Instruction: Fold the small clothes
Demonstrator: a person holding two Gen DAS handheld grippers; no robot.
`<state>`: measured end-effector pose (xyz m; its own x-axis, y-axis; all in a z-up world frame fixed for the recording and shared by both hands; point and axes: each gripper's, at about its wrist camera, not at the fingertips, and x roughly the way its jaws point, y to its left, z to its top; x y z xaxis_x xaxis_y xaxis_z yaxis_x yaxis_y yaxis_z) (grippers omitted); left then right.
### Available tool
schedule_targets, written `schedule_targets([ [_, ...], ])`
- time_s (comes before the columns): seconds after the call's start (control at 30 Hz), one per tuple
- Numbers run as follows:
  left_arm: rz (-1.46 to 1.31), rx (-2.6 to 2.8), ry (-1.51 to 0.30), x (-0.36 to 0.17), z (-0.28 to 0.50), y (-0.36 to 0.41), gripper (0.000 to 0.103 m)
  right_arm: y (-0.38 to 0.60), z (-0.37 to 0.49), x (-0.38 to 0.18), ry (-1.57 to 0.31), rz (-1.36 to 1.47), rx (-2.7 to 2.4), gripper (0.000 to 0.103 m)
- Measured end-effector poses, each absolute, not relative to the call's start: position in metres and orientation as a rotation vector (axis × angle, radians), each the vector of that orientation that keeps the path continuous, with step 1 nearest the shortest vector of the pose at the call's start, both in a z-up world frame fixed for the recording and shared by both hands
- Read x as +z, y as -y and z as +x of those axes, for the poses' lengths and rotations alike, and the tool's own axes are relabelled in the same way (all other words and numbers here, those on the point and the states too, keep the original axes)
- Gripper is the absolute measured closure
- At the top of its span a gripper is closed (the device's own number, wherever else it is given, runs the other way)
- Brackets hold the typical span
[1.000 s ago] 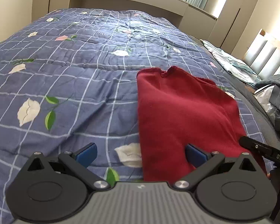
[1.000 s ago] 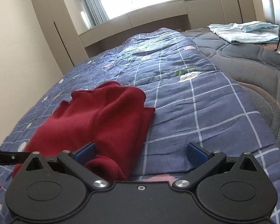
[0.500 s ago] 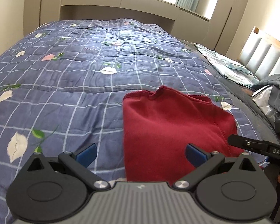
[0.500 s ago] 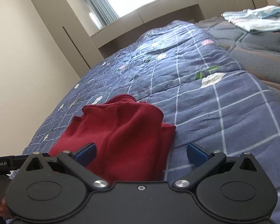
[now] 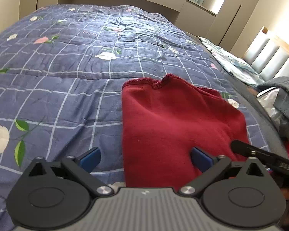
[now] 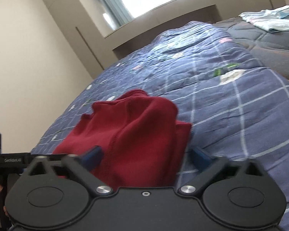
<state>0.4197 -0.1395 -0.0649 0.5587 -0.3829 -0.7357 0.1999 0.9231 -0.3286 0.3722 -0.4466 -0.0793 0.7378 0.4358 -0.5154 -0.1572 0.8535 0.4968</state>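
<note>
Your left gripper (image 5: 145, 156) has its blue fingers (image 5: 89, 157) spread wide apart with nothing between them; the left finger hangs over the quilt, the right one over the near part of the red garment (image 5: 175, 127). Whether either pad touches the cloth, you cannot tell from this angle. Your right gripper (image 6: 146, 156) is spread just as wide, and the garment's bulk fills the gap between its fingers (image 6: 92, 156) without being pinched. The right wrist view is smeared by blur, so the finger edges and the cloth's texture are hard to read there.

The garment lies folded on the blue checked quilt (image 5: 57, 88), on the right half of the left wrist view, its stitched hem at the far end. Its near edge is hidden behind each gripper's body, so you cannot see how the fold ends close to you. In the left view your right gripper shows only as a black bar at the garment's right edge, cut off by the frame.

Further out, a grey padded mattress (image 6: 264, 44) runs beside the quilt, with a pale folded cloth (image 6: 269, 22) on it. A dark grey garment pile (image 5: 285, 100) is partly cut off at the right, and a small red scrap below it is too small to identify.
</note>
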Motion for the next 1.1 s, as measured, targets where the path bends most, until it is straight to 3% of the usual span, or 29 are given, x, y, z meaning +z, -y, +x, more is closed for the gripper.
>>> schedule_targets([
  [0.07, -0.247, -0.393, -0.928, -0.063, 0.42, 0.138, 0.03, 0.446, 0.371, -0.078, -0.673, 0.464, 0.327, 0.038],
  [0.13, -0.269, -0.405, -0.943, -0.06, 0.421, 0.136, 0.037, 0.445, 0.37, -0.078, -0.679, 0.505, 0.323, 0.054],
  [0.23, -0.271, -0.405, -0.96, -0.054, 0.423, 0.134, 0.059, 0.441, 0.368, -0.073, -0.678, 0.536, 0.301, 0.069],
  [0.33, -0.27, -0.409, -0.968, -0.041, 0.423, 0.133, 0.069, 0.428, 0.364, -0.056, -0.659, 0.511, 0.28, 0.073],
  [0.7, -0.211, -0.281, -0.932, 0.021, 0.4, 0.052, 0.07, 0.336, 0.375, -0.009, -0.706, 0.559, 0.392, 0.073],
  [1.1, -0.354, -0.193, -1.001, -0.027, 0.38, -0.028, 0.065, 0.251, 0.372, -0.025, -0.74, 0.426, 0.367, 0.071],
])
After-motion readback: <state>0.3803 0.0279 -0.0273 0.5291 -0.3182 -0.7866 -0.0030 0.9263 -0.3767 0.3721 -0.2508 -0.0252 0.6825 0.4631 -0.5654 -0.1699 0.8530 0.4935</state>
